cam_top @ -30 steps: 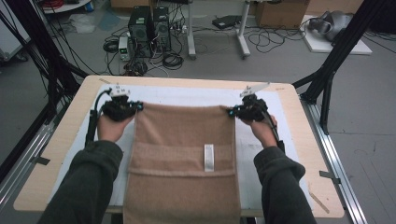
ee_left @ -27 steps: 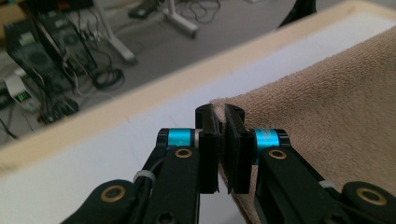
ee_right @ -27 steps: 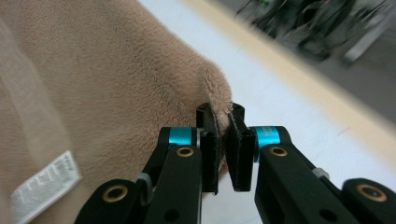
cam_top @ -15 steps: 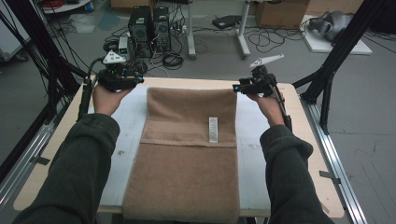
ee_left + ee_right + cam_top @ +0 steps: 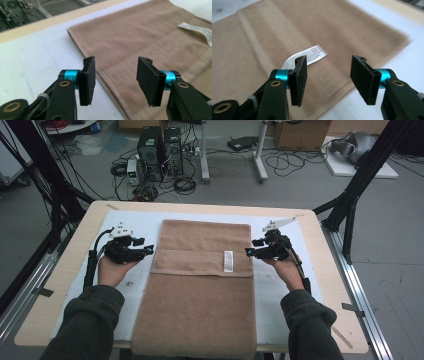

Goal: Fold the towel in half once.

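A brown towel [image 5: 200, 310] lies flat along the white mat [image 5: 125, 222], its near end hanging over the table's front edge. A folded layer covers its far part, with a white label [image 5: 228, 261] near the fold line. My left gripper [image 5: 146, 251] rests at the towel's left edge beside the fold, open. In the left gripper view the left gripper [image 5: 116, 80] has the towel's edge [image 5: 150, 35] beneath its gap. My right gripper [image 5: 250, 252] is at the right edge, open, above the towel [image 5: 249, 50] and the label [image 5: 312, 55]. Both pairs of jaws have just been opening, with nothing pinched between them.
The wooden table [image 5: 45, 310] has metal rails down both sides. Beyond its far edge stand computer towers [image 5: 159, 147], floor cables and black frame struts [image 5: 360, 185]. Bare mat lies left and right of the towel.
Both grippers were shut on the towel's far corners and carried them away from me. They have since let go, opened, and drawn back to the sides of the fold line.
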Demonstrator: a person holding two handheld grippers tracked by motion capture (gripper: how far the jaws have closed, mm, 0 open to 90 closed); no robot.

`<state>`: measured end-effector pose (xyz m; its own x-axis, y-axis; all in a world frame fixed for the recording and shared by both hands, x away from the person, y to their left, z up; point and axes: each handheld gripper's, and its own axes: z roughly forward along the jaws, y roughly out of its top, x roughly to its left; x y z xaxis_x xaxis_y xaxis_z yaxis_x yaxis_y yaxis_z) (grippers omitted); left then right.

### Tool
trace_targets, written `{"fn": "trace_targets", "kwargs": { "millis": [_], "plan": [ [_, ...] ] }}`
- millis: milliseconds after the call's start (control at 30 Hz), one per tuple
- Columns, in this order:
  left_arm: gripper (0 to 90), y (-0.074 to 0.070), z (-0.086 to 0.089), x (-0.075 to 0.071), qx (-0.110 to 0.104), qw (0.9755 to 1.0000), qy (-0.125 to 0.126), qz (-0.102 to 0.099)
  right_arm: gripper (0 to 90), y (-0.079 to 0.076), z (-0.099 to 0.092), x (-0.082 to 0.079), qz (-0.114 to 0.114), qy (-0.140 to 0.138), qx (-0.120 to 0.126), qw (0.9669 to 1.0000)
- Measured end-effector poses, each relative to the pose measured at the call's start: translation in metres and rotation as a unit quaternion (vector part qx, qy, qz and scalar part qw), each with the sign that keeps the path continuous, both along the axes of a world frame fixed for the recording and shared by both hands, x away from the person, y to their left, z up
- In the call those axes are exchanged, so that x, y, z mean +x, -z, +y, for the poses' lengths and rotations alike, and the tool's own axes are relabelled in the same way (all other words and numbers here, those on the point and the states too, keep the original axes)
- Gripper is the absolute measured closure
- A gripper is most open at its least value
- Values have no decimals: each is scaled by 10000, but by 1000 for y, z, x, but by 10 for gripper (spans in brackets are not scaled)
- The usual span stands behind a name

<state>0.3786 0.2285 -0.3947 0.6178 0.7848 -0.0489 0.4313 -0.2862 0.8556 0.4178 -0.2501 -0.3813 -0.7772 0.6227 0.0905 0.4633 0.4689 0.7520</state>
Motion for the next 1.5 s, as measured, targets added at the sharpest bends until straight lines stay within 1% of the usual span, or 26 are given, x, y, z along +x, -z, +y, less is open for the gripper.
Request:
{"fn": "trace_targets", "kwargs": {
  "millis": [67, 100, 167, 200, 267, 300, 367, 400, 433, 467, 533, 567, 600, 667, 733, 833, 933, 1000, 1167, 1233, 1267, 1300, 1367, 1400, 1433, 1500],
  "plan": [
    [512, 10, -3, -7, 2, 9999, 143, 39, 501, 11, 4, -7, 56, -82, -97, 9999],
    [522, 14, -6, -8, 112, 9994, 278, 164, 515, 14, 5, -9, 83, -113, -106, 9998],
    [529, 21, -11, -10, 178, 9990, 378, 162, 541, 23, 9, -13, 117, -200, -161, 9996],
    [552, 23, -12, -10, 219, 9986, 435, 194, 557, 29, 11, -15, 78, -235, -201, 9995],
    [576, 30, -17, -7, 305, 9975, 529, 347, 585, 38, 15, -17, 191, -318, -260, 9990],
    [599, 33, -18, -7, 329, 9971, 566, 395, 602, 43, 17, -17, 212, -356, -360, 9985],
    [637, 39, -22, -5, 439, 9952, 696, 522, 635, 53, 19, -19, 280, -423, -459, 9977],
    [660, 44, -25, -4, 518, 9937, 748, 651, 654, 55, 20, -20, 250, -422, -477, 9977],
    [697, 48, -26, -3, 541, 9933, 741, 703, 689, 56, 22, -21, 134, -409, -520, 9977],
    [711, 49, -26, -3, 393, 9947, 659, 679, 736, 56, 22, -21, 107, -426, -545, 9975],
    [773, 50, -25, -2, 254, 9952, 576, 749, 801, 56, 24, -21, 51, -446, -558, 9974],
    [801, 49, -25, -2, 276, 9955, 558, 714, 819, 55, 24, -21, 65, -455, -545, 9975],
    [851, 48, -26, -3, 383, 9955, 556, 659, 836, 55, 24, -20, 75, -477, -535, 9974],
    [870, 47, -26, -4, 418, 9957, 551, 622, 847, 53, 23, -20, 43, -493, -534, 9973],
    [875, 43, -25, -6, 390, 9963, 527, 562, 849, 49, 21, -22, 14, -464, -469, 9978],
    [878, 36, -20, -9, 251, 9974, 500, 444, 850, 41, 20, -25, -61, -501, -384, 9980],
    [879, 25, -14, -16, 146, 9982, 485, 311, 851, 28, 20, -29, -205, -546, -266, 9979],
    [879, 20, -12, -20, 144, 9983, 511, 252, 851, 21, 21, -33, -257, -611, -268, 9974],
    [879, 4, -11, -43, 250, 9975, 656, 113, 851, 7, 23, -50, -315, -841, -229, 9957],
    [879, 0, -11, -54, 231, 9970, 740, 8, 851, 3, 21, -62, -413, -916, -184, 9948],
    [879, -1, -11, -61, 222, 9968, 771, -17, 851, 1, 20, -68, -396, -946, -140, 9946],
    [879, -2, -10, -67, 222, 9964, 816, -30, 852, 0, 19, -75, -435, -986, -121, 9941],
    [879, 0, -8, -81, 94, 9962, 864, -10, 852, -1, 14, -87, -402, -1021, -39, 9940],
    [878, 2, -6, -90, 70, 9959, 904, 13, 852, 0, 12, -92, -394, -1048, 58, 9937],
    [878, 3, -5, -95, 50, 9957, 924, 37, 852, 1, 10, -101, -367, -1111, 132, 9930],
    [878, 6, -2, -110, 23, 9956, 935, 15, 853, 3, 9, -115, -393, -1256, 142, 9912]
  ]
}}
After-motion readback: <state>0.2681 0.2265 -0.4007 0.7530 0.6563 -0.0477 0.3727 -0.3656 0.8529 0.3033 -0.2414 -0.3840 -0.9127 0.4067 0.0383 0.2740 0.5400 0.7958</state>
